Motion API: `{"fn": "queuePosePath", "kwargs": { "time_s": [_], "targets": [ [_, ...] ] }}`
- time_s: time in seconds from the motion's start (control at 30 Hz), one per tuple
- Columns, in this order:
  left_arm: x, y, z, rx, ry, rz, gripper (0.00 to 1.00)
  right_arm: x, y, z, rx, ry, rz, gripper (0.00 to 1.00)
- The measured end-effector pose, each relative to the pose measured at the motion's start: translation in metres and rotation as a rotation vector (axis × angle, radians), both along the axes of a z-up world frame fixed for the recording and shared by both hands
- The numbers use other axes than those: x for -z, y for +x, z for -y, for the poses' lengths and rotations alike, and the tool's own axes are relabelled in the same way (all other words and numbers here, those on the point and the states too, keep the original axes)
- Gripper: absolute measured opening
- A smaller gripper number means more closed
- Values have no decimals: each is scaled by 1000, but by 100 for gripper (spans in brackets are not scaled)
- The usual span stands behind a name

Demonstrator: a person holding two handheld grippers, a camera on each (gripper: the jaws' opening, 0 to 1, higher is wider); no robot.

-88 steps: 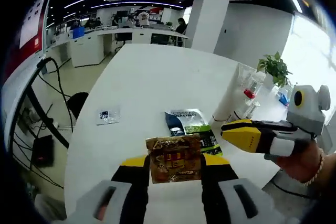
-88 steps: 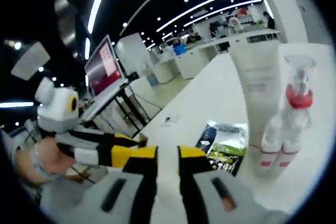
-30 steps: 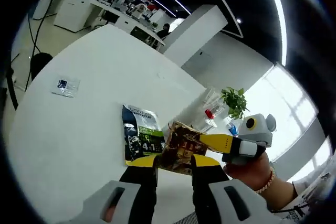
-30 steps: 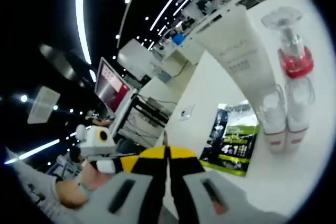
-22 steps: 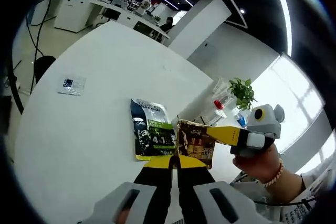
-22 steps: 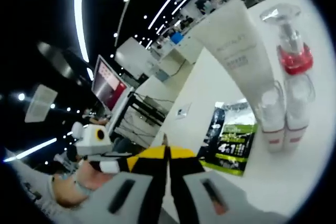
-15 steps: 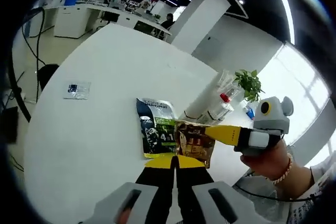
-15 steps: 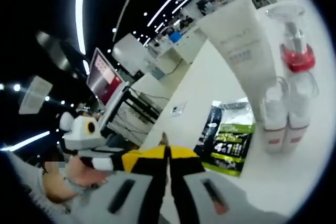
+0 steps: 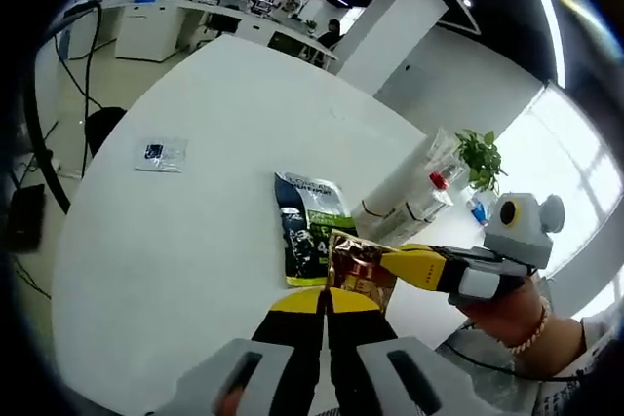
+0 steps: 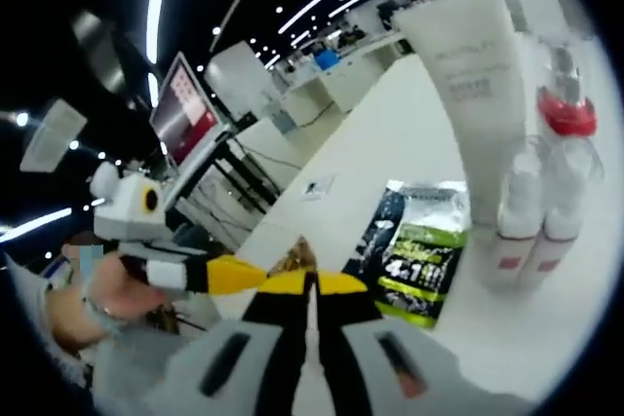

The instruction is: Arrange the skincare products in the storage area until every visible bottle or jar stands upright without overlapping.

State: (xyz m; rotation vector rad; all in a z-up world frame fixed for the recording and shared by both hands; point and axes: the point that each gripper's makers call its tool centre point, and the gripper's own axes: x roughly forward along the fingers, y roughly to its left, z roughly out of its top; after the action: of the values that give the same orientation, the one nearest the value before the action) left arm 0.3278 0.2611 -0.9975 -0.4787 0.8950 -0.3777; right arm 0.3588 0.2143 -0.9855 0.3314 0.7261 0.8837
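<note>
Small sachet (image 9: 160, 154): flat on the white table (image 9: 214, 114), well left of the green pouch.
Green pouch (image 9: 313, 241): lying flat, your landmark; in the right gripper view (image 10: 419, 258) it lies just beside the upright bottles.
Your left gripper (image 9: 323, 303): jaws closed together, holding nothing, just below the gold sachet.
Gold sachet (image 9: 358, 271): overlapping the green pouch's near corner, pinched edge-on by your right gripper (image 10: 310, 284), whose jaws are pressed together on it.
White tube (image 10: 473, 94): upright, right of the green pouch.
Red-collared pump bottle (image 10: 561, 163): upright, touching a second clear bottle (image 10: 515, 211) beside the tube.
</note>
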Motion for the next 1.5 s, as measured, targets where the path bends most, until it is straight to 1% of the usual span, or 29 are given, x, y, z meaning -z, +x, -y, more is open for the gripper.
{"fn": "queuePosePath", "kwargs": {
  "time_s": [0.13,0.37,0.77,0.93,1.13,1.23,1.4,1.5],
  "targets": [
    [2,-1,0,2,13,-11,0,2,0,0,0,-4,-11,2],
    [6,-2,0,25,65,-16,0,5,-3,1,-1,-13,-31,2],
    [11,-6,-3,44,109,-37,0,13,-8,-2,-17,-43,-33,2],
    [13,-7,-6,60,144,-40,0,17,-11,-4,-33,-75,-5,2],
    [15,-9,-8,90,188,-40,0,22,-16,-6,-61,-133,54,2],
    [15,-10,-9,99,198,-40,1,24,-16,-7,-67,-157,78,2],
    [15,-11,-13,77,173,-57,1,23,-17,-9,-66,-171,82,2],
    [12,-10,-14,58,150,-53,1,19,-15,-11,-65,-182,100,1]
  ]
}}
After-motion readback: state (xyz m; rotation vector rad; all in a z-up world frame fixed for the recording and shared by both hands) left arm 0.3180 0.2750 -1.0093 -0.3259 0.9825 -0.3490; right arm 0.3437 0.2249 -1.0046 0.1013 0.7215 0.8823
